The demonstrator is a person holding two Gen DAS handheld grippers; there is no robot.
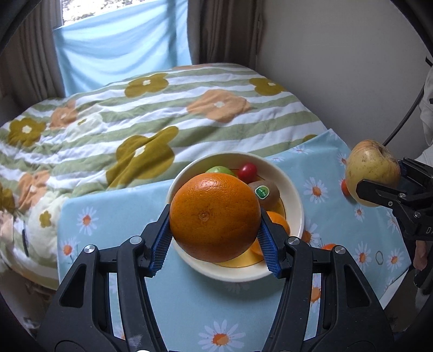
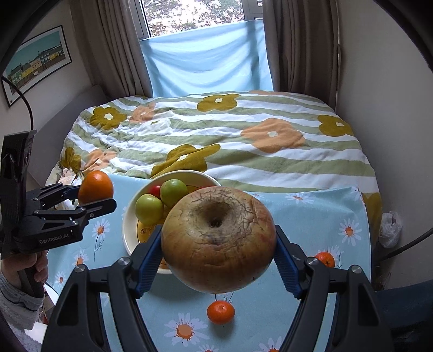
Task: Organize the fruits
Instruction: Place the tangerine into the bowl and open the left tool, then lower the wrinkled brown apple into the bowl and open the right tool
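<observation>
Both your grippers are loaded, held above the daisy-print table at the foot of the bed.

Your left gripper [image 1: 215, 235] is clamped on the big orange [image 1: 215, 216], held over the near rim of the cream bowl [image 1: 296, 208], which holds a kiwi [image 1: 266, 192], a red tomato [image 1: 247, 171] and green fruits [image 2: 148, 208]. Your right gripper [image 2: 217, 260] is clamped on the wrinkled apple [image 2: 217, 241], above the pale blue tablecloth [image 2: 311, 216], where two small tangerines [image 2: 220, 312] lie loose. Beyond the table lies a striped floral quilt [image 2: 230, 135], then brown curtains [image 2: 303, 46] flanking a window [image 2: 194, 13] half covered by blue cloth [image 2: 208, 59]; a framed picture [image 2: 38, 63] hangs on the left wall.
</observation>
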